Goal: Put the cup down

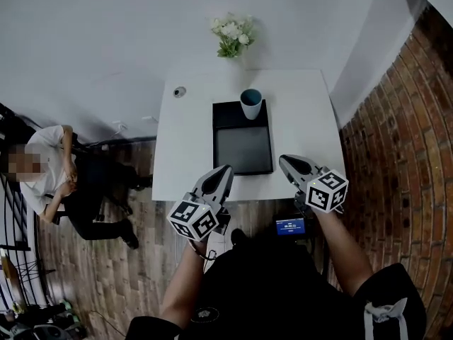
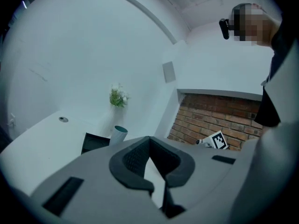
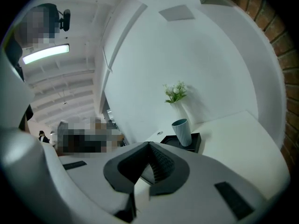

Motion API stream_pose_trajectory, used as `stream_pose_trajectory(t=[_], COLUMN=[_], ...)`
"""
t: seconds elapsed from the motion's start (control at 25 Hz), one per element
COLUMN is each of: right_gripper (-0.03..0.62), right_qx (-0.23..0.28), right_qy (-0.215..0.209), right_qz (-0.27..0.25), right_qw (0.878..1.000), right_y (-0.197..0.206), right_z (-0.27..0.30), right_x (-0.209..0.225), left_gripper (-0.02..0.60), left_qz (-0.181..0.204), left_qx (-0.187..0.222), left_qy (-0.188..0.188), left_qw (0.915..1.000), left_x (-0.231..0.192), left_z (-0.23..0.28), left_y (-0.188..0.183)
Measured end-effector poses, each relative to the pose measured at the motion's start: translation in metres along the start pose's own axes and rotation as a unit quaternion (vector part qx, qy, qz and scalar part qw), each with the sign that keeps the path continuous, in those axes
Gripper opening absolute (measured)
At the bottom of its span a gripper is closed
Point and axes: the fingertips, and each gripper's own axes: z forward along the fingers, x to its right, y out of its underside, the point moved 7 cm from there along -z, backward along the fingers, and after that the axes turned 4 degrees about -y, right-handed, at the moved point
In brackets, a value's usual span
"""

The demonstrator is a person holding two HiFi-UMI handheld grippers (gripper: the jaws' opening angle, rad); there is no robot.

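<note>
i'm judging the put-down done: the cup (image 1: 250, 103) is standing upright at the far end of the black tray (image 1: 243, 151). i'm holding the left gripper (image 1: 221, 174) and right gripper (image 1: 289, 163) just short of the tray's near edge, both pinched closed on nothing. next i'm probably just backing off (flowers (image 1: 231, 35) beyond the tray, nothing blocking).

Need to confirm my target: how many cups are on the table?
1. The cup stands upright at the far edge of the black tray; nothing seems to hide another.

Pale ribbed cup (image 1: 250, 103) (teal inside), upright at the far right corner of the black tray (image 1: 243, 151).
</note>
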Motion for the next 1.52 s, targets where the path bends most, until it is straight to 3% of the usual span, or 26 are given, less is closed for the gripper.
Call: stream_pose_trajectory(t=[0.36, 0.88, 1.52], right_gripper=[0.012, 0.014, 0.014], right_qx=[0.013, 0.016, 0.024], right_qy=[0.037, 0.035, 0.066], right_qz=[0.000, -0.031, -0.043], right_qw=[0.999, 0.999, 0.997], right_y=[0.001, 0.000, 0.005], right_z=[-0.035, -0.030, -0.040], right_x=[-0.019, -0.031, -0.036], left_gripper=[0.008, 0.006, 0.008], left_qz=[0.052, 0.042, 0.043], left_qx=[-0.018, -0.027, -0.028], left_qy=[0.015, -0.001, -0.013], left_qw=[0.9984, 0.9988, 0.9986], left_x=[0.018, 0.024, 0.027], left_z=[-0.014, -0.029, -0.036], left_y=[0.001, 0.017, 0.023])
